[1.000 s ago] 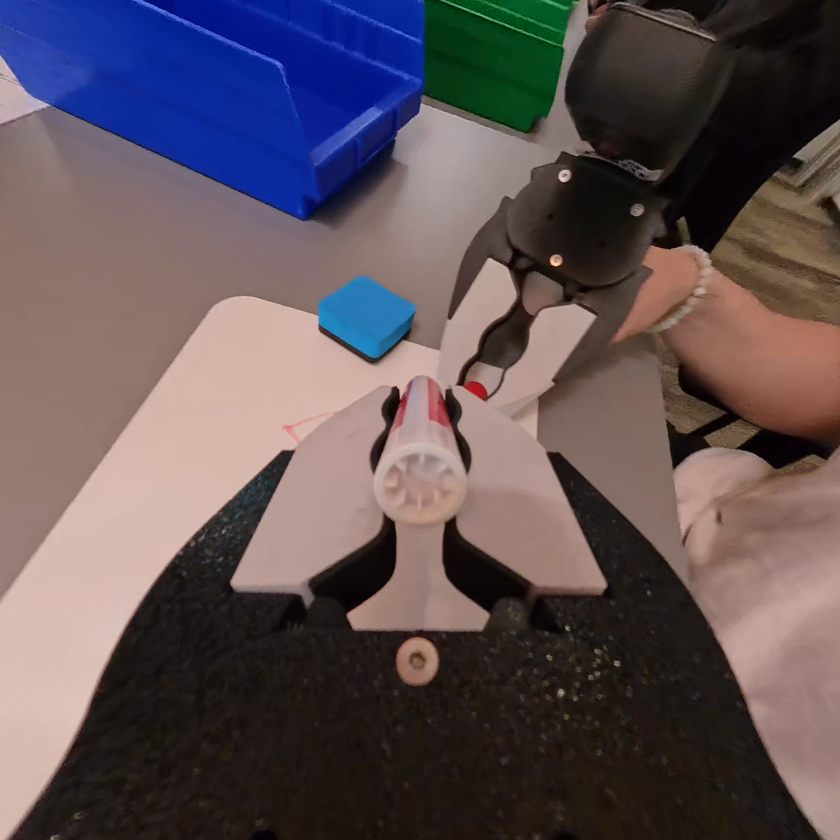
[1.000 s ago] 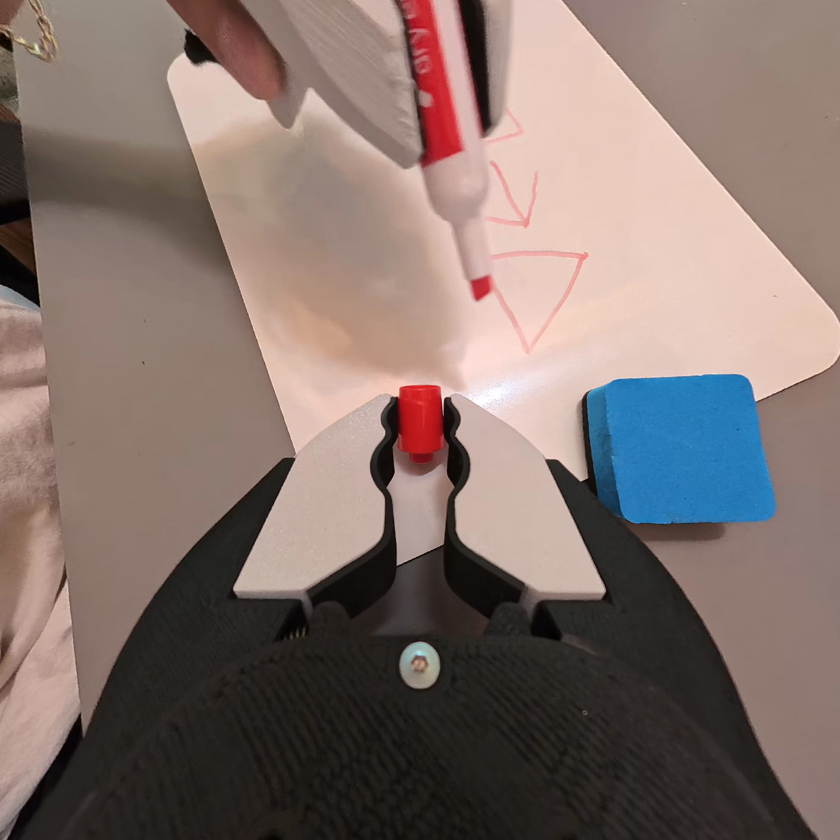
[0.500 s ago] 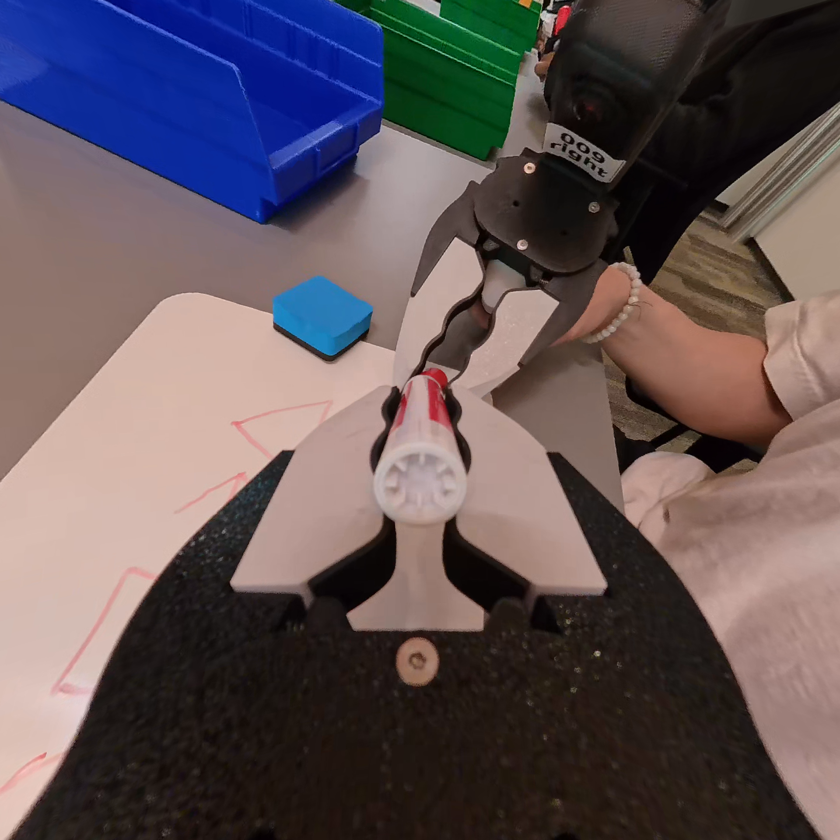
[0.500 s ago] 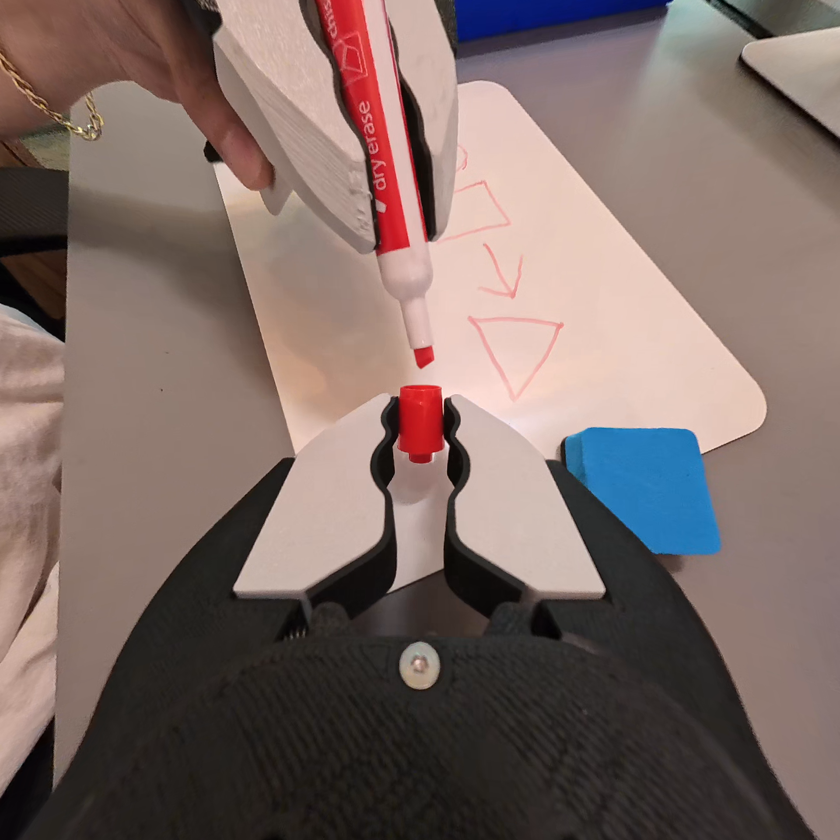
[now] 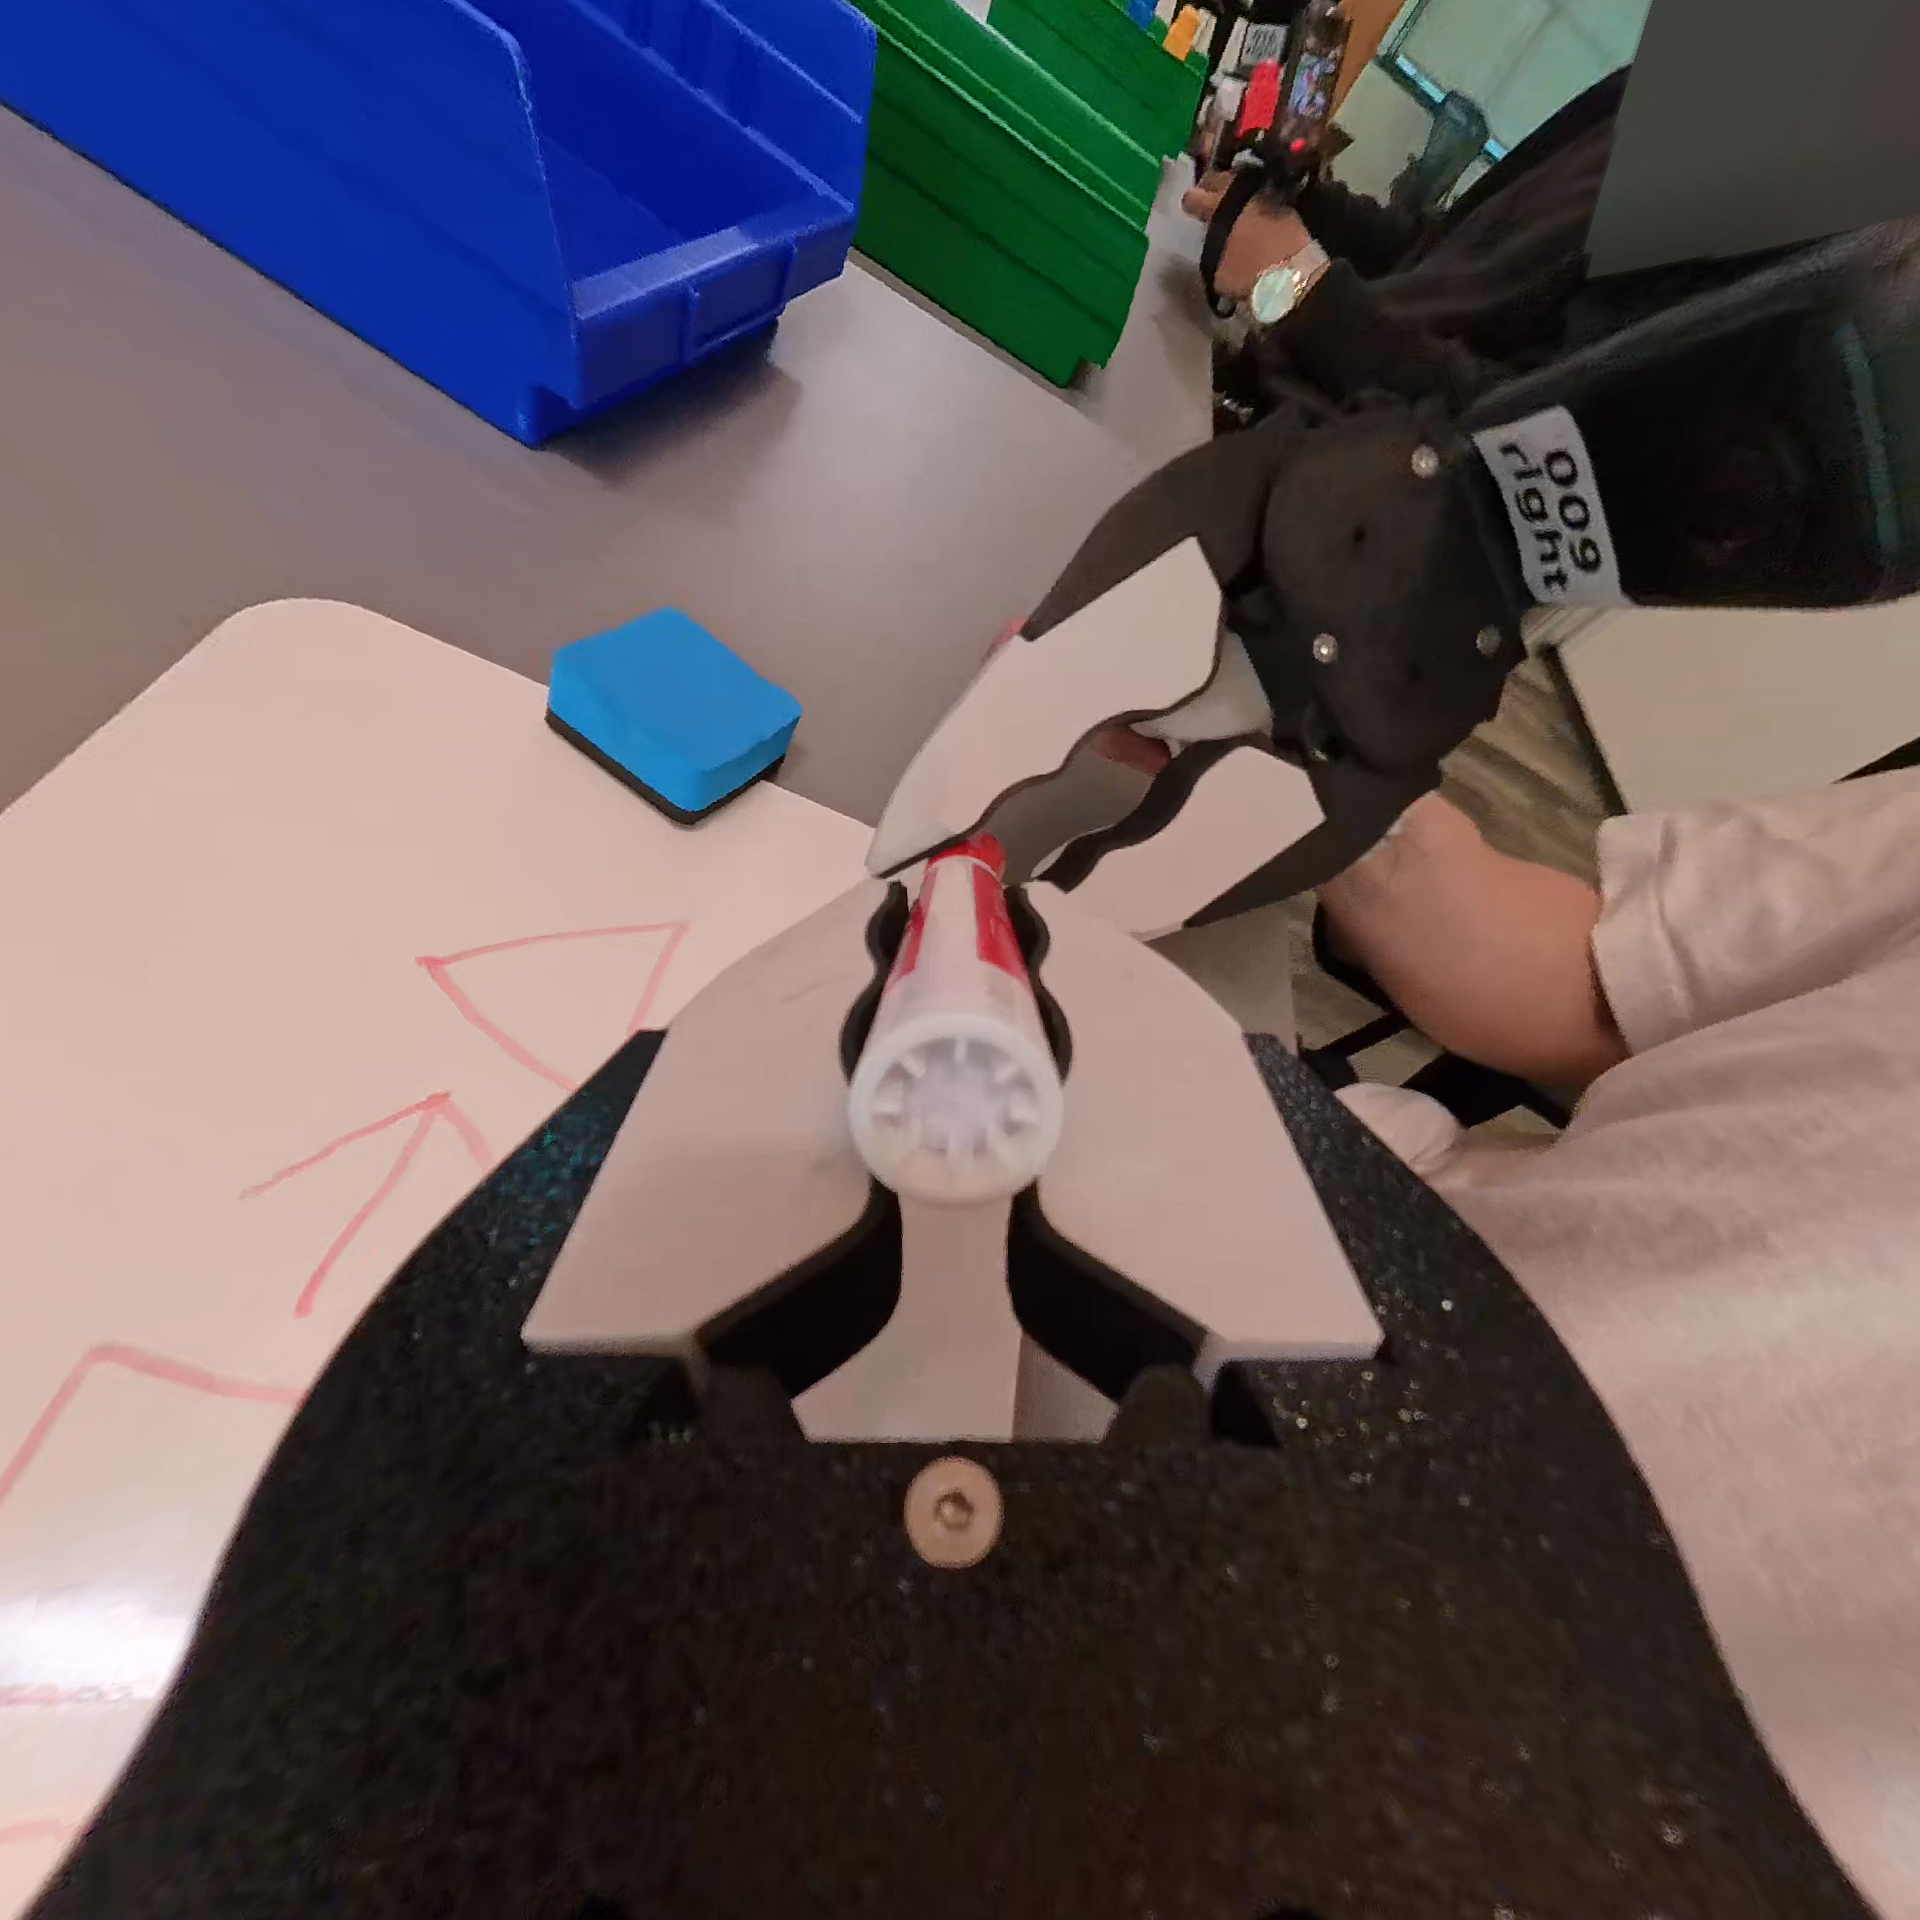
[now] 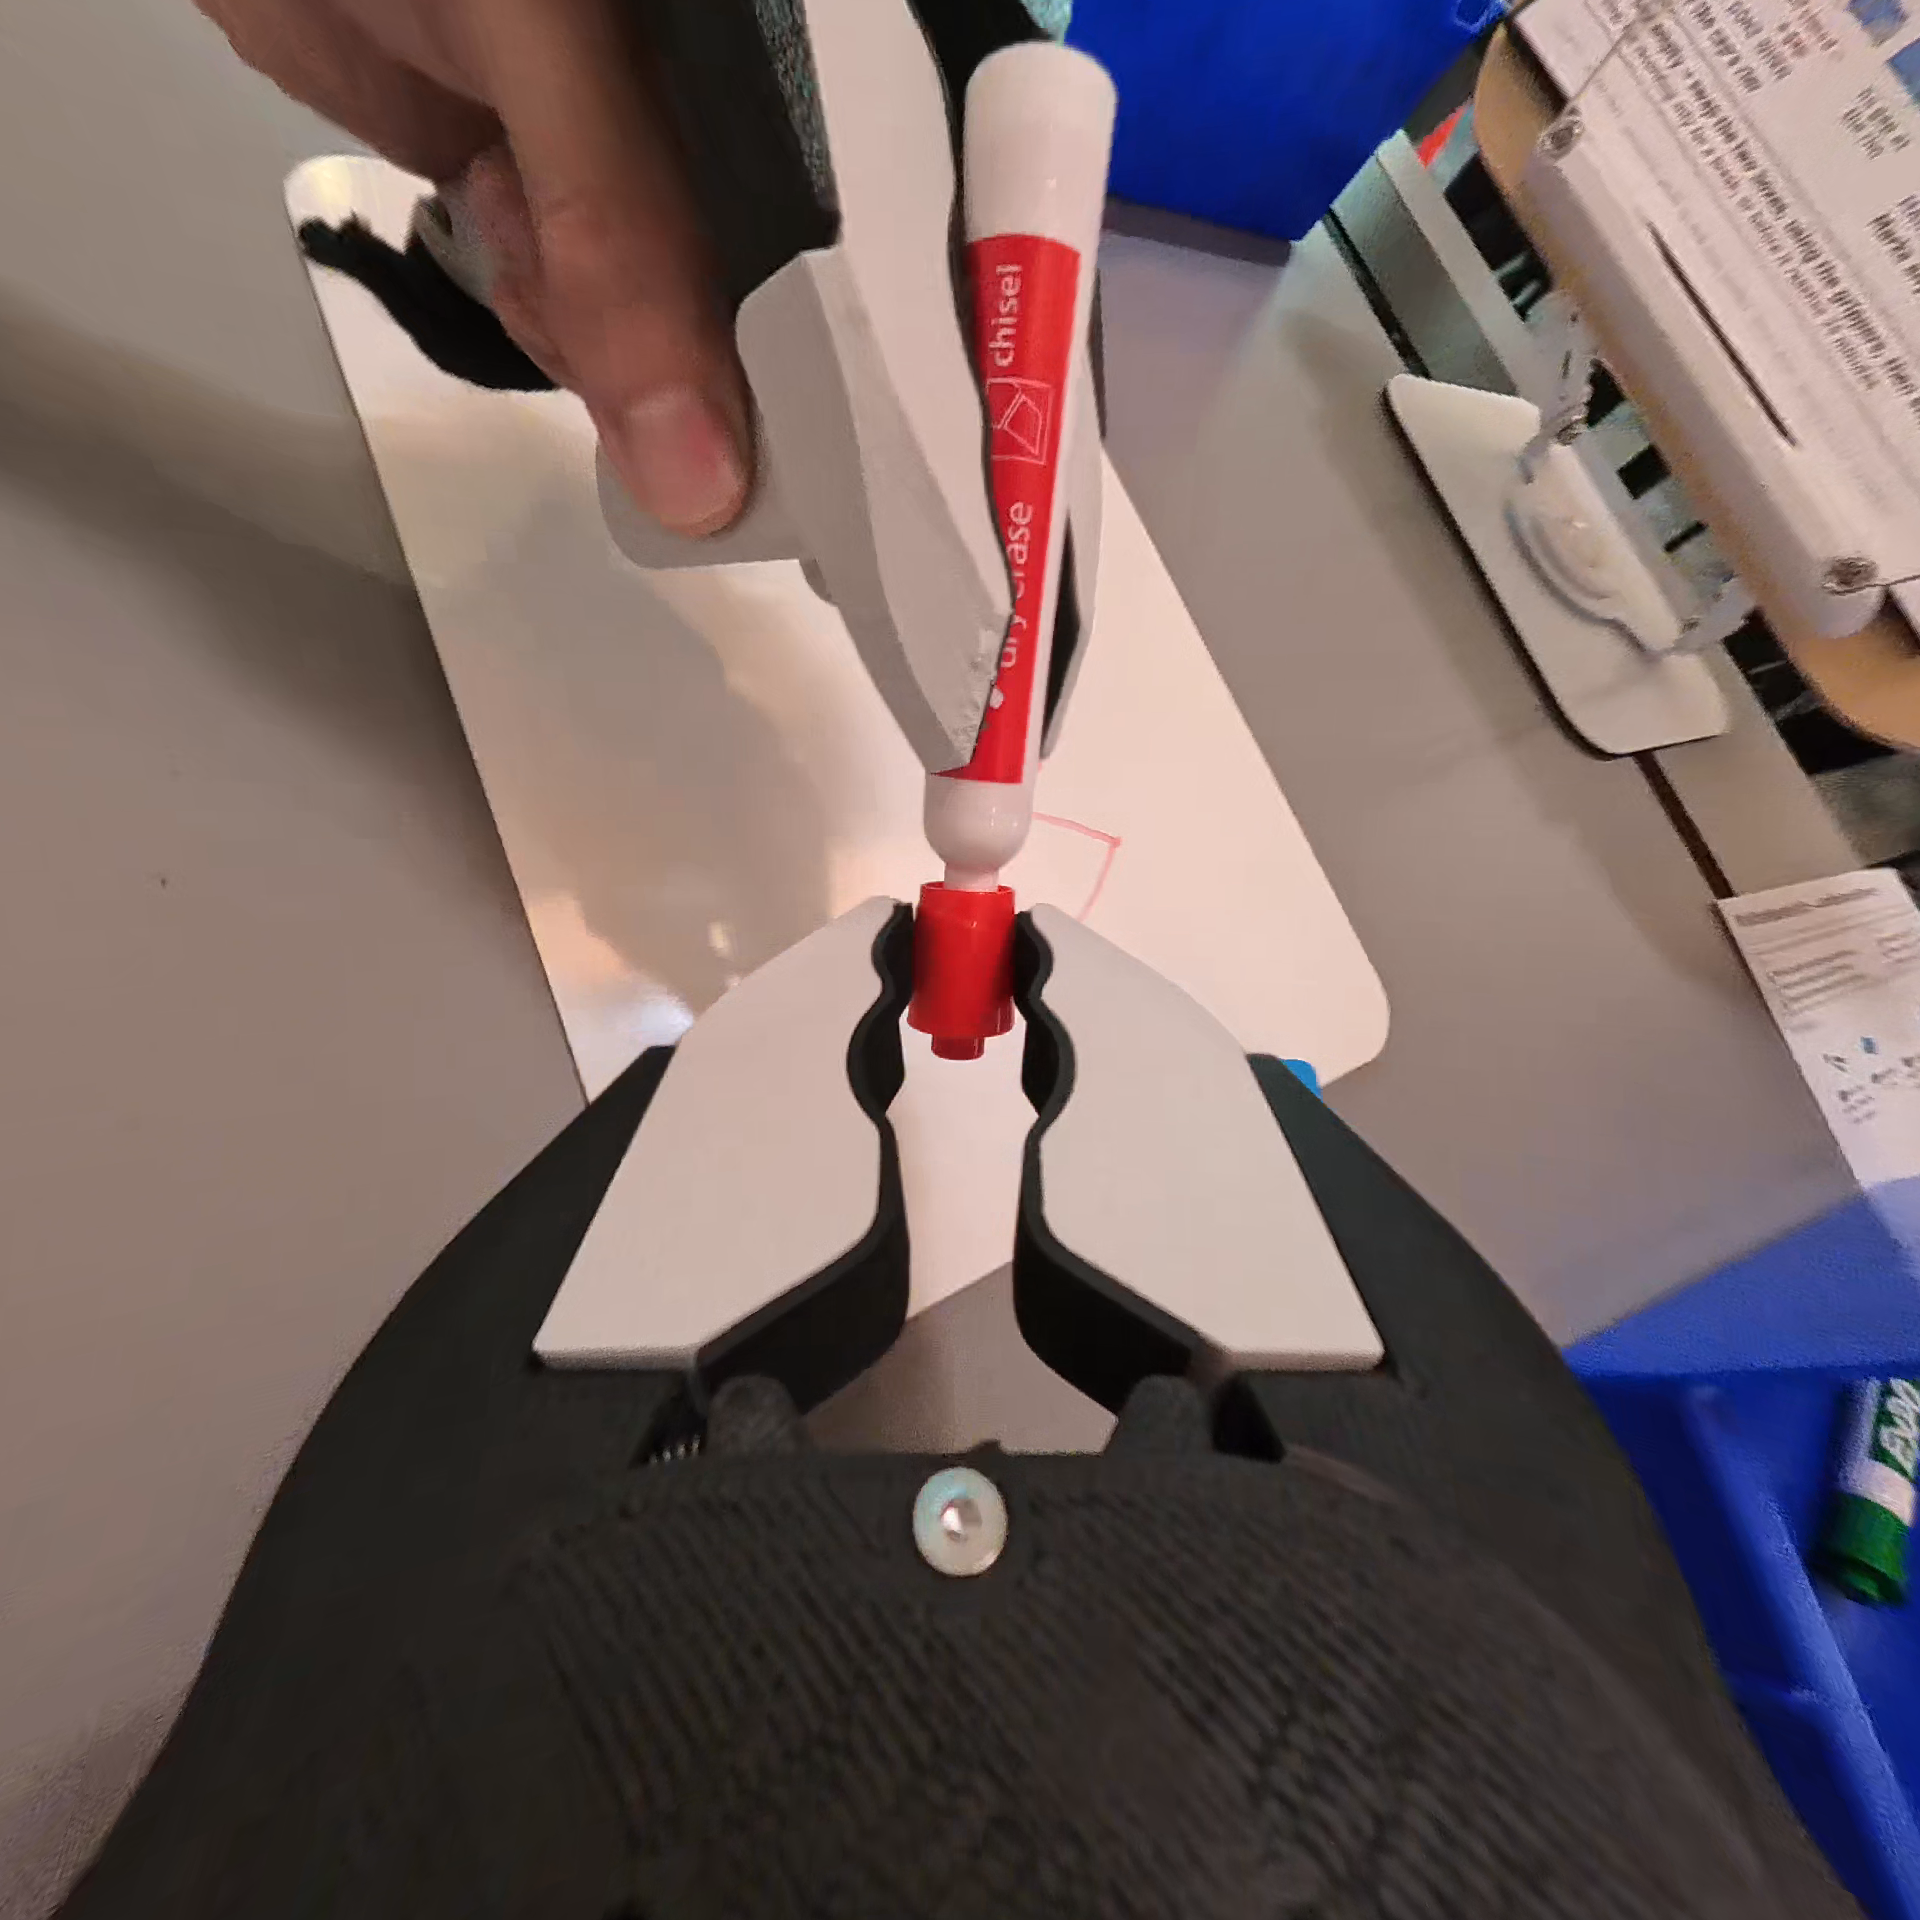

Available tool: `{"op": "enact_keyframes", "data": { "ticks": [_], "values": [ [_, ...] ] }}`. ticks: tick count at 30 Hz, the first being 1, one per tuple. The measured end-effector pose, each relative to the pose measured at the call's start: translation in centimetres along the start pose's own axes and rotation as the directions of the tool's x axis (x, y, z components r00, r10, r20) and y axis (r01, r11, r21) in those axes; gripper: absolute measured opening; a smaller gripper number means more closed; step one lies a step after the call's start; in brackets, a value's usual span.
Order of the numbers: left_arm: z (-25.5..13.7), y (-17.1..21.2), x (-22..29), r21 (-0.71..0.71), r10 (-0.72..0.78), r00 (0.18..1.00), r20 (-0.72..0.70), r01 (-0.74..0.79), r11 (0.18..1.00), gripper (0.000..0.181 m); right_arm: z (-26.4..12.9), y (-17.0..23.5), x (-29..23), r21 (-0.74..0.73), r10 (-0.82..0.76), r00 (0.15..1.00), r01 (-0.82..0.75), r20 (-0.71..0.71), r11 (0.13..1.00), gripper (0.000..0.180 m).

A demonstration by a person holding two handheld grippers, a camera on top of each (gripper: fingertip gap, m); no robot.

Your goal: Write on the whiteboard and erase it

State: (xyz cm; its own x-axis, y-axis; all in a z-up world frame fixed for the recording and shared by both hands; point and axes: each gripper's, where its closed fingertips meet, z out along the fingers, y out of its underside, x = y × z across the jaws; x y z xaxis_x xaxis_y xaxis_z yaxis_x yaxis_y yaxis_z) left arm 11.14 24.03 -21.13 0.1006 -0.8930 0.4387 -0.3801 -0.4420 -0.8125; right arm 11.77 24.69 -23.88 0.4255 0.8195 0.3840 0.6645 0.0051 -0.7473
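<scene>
The left gripper (image 5: 961, 914) is clamped around a red-and-white dry-erase marker (image 6: 1023, 520), its two pale grey fingers pressed against the barrel. The right gripper (image 6: 961, 925) pinches the small red plastic marker cap (image 6: 958, 977) between its fingertips, open end facing the marker. The marker's nose sits inside the mouth of the cap (the tip itself is hidden in it), so the two tools meet nose to nose above the near end of the white rounded-corner whiteboard (image 5: 260, 883). The board lies flat on the grey table (image 5: 260, 468) and carries thin red outlines: a triangle (image 5: 551, 987), an arrow (image 5: 364, 1174) and part of another shape at the left edge. A blue foam eraser with a black base (image 5: 673, 712) rests at the far edge of the board, partly over its corner. Beyond it stand a blue plastic bin (image 5: 520, 197) and a green plastic bin (image 5: 997, 218). In the right wrist view a green-capped marker (image 6: 1870, 1496) lies in another blue bin at lower right
</scene>
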Motion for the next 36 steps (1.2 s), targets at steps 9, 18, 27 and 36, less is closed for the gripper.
{"op": "enact_keyframes", "data": {
  "ticks": [9, 18, 27, 36],
  "values": [
    [0.4, -1.8, 0.8, -0.029, 0.088, 0.996, -0.029, -0.089, 0.996, 0.019, -1.5, -0.6, 1.4, -0.014, -0.028, 0.996, 0.027, -0.085, 1.0, 0.018],
    [0.6, -3.0, 1.5, -0.054, 0.183, 0.983, -0.013, -0.184, 0.982, 0.02, -2.5, -1.2, 2.2, 0.024, 0.036, 0.992, -0.034, -0.117, 0.999, 0.017],
    [1.1, -4.4, 2.8, -0.028, 0.174, 0.983, -0.05, -0.176, 0.984, 0.019, -4.4, -2.0, 2.9, 0.016, 0.005, 0.981, -0.002, -0.193, 1.0, 0.018],
    [1.8, -5.2, 2.6, -0.042, 0.145, 0.985, -0.091, -0.15, 0.988, 0.019, -4.9, -1.8, 3.6, 0.087, 0.058, 0.982, -0.043, -0.179, 0.995, 0.018]
  ]
}}
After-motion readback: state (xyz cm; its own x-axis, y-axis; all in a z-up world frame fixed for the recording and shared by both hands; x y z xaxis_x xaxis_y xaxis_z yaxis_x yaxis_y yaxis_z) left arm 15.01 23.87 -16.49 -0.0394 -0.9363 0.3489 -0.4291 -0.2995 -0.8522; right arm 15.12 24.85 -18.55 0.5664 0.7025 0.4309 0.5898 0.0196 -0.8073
